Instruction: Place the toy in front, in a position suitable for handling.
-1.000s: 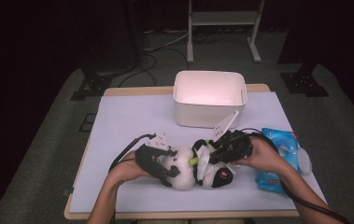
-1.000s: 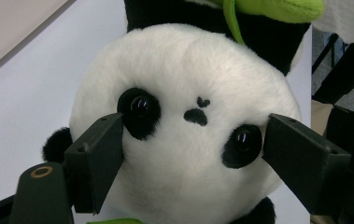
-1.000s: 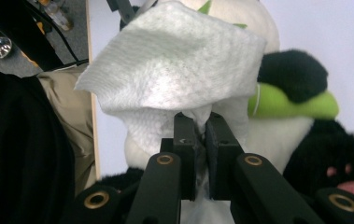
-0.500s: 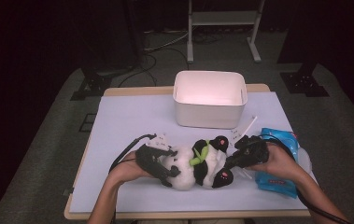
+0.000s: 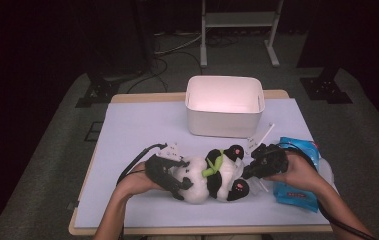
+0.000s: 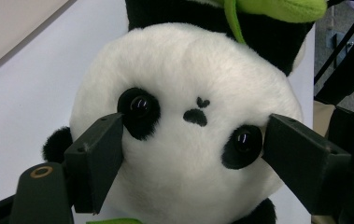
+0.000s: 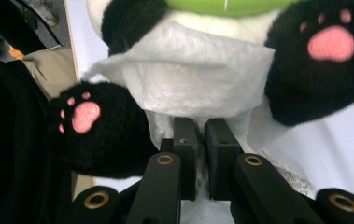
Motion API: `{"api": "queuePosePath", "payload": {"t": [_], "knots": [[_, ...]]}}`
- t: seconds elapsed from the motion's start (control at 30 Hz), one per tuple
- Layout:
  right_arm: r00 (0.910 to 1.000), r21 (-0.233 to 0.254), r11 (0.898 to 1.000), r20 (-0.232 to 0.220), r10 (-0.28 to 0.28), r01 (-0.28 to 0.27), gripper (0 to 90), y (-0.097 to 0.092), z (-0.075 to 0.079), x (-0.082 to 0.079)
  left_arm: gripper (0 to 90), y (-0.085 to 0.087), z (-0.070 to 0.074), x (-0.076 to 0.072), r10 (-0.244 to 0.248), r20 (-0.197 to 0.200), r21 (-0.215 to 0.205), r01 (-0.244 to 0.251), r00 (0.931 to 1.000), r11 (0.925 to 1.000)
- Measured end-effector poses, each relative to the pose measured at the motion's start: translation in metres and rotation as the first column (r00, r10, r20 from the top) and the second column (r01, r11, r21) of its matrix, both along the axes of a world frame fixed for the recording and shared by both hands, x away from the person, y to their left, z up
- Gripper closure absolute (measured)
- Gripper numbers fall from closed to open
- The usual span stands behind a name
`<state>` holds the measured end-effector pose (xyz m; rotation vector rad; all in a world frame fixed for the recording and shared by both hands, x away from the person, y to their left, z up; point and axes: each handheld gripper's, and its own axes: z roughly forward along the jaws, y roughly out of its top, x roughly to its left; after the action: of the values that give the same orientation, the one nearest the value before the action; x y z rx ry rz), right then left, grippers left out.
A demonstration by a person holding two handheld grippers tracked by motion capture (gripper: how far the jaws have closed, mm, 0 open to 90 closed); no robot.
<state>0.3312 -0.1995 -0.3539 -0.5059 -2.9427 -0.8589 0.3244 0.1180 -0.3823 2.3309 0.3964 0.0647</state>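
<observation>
Left hand-held gripper (image 6: 191,154) has its jaws spread wide, clamped on the head of the panda plush (image 5: 212,175), one pad at each eye. Right hand-held gripper (image 7: 200,140) is nearly closed, pinching white fabric between the pink-pawed legs. Panda lies near the counter's (image 5: 142,125) front edge, mid-width; white bin (image 5: 224,107) at the back edge, blue packet (image 5: 297,170) at the right. Likely step: two-handed hold before lifting. Next move probably needs both rising together towards the bin.
</observation>
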Motion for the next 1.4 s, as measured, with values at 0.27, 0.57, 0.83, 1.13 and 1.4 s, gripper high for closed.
{"api": "queuePosePath", "payload": {"t": [0.27,0.57,0.83,1.13,1.4], "knots": [[0.9989,0.029,0.999,0.027,0.039,-0.04,83.6,0.019,0.011,0.001,20.4,0.0,0.0,0.0,0.004,-0.003,-0.002,-0.004,1.0,1.0],[0.9954,0.047,0.995,0.046,0.084,-0.086,76.1,0.05,0.018,0.001,20.3,0.0,0.0,-0.001,0.002,0.0,-0.004,-0.002,1.0,1.0],[0.9958,0.078,0.993,0.042,0.081,-0.084,65.5,0.047,0.026,0.001,20.3,0.001,0.0,0.0,-0.001,-0.003,-0.006,0.001,1.0,1.0],[0.9978,0.092,0.994,0.04,0.053,-0.056,58.0,0.029,0.029,0.0,20.2,0.0,0.0,0.0,-0.001,-0.002,-0.006,0.001,1.0,1.0],[0.9996,0.081,0.997,0.026,-0.005,0.003,56.6,0.008,0.021,0.001,20.2,0.0,-0.001,0.0,0.0,-0.002,-0.007,0.0,1.0,1.0]]}}
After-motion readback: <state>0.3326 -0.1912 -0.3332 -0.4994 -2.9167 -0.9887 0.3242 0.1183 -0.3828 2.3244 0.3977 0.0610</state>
